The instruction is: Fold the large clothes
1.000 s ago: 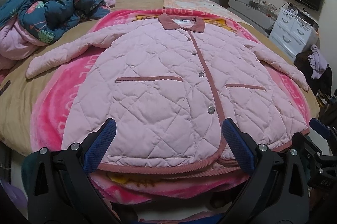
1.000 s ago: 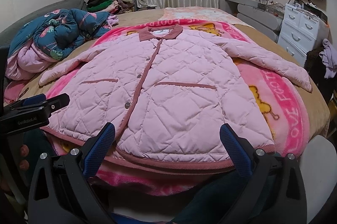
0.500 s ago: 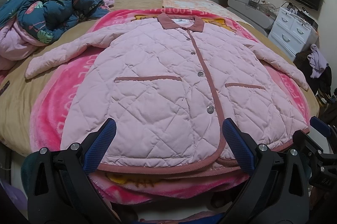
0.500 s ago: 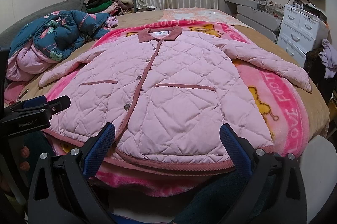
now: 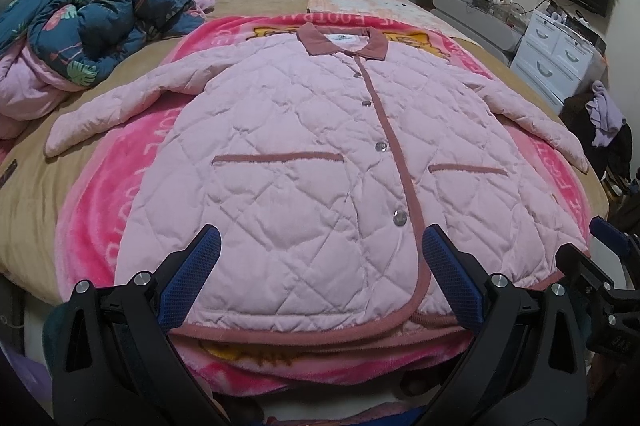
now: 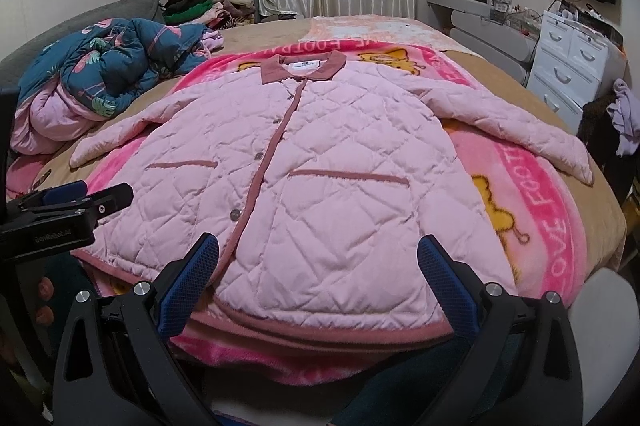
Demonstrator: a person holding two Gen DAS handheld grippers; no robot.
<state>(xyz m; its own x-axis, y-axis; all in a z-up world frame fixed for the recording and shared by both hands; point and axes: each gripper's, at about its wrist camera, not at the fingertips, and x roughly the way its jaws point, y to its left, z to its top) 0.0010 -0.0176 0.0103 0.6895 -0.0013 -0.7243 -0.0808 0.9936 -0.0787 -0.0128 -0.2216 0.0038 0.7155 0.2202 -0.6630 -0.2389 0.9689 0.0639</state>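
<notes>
Pink blanket (image 5: pixel 92 226) covers the bed (image 5: pixel 32 201); 1 quilted jacket (image 5: pixel 304 161) lies flat, 2 sleeves out; left gripper (image 5: pixel 320 278) and right gripper (image 6: pixel 318 276) gape empty.

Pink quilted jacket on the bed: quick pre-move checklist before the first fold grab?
1. Pink quilted jacket lies flat, front up, snaps closed: ok.
2. Both sleeves spread out, left sleeve and right sleeve clear of the body: ok.
3. Left gripper open, holding nothing, above the hem: ok.
4. Right gripper open, holding nothing: ok.
5. Maroon hem edge exposed for a pinch: ok.
6. Dark blue flamingo-print quilt clear of the left sleeve: ok, apart.
</notes>
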